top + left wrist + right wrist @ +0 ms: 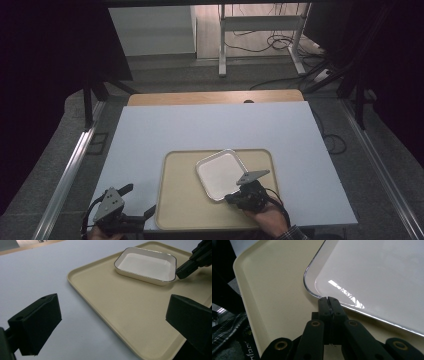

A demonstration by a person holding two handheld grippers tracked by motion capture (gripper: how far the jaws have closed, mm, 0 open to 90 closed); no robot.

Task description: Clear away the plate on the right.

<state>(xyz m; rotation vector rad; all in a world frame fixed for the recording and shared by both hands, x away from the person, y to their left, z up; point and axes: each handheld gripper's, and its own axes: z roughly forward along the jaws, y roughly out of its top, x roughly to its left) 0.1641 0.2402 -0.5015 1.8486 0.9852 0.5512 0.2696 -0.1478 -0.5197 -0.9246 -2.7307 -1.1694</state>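
Right gripper view has the right gripper [329, 300] with its jaws pressed together, tips at the near rim of the dish [374, 275]; whether they pinch that thin rim or just nudge it I can't tell from here. Straight ahead of those tips lies the dish, a shallow white one with rounded corners and a dark line round its edge, sitting skewed on the tray [274, 290], which spreads out under and to both sides of the gripper. It looks glazed and hard, so I'd judge it stiff, slick and liable to chip or slide if pushed carelessly; moderate in weight, not heavy. The raised rim is the only real purchase, best taken at a straight stretch of the side rather than a rounded corner, with the jaws over the lip. Off to the side of it, in the high view, the left gripper [137, 201] rests on the tabletop [150, 130] just beside the tray's edge, jaws spread wide and holding nothing.
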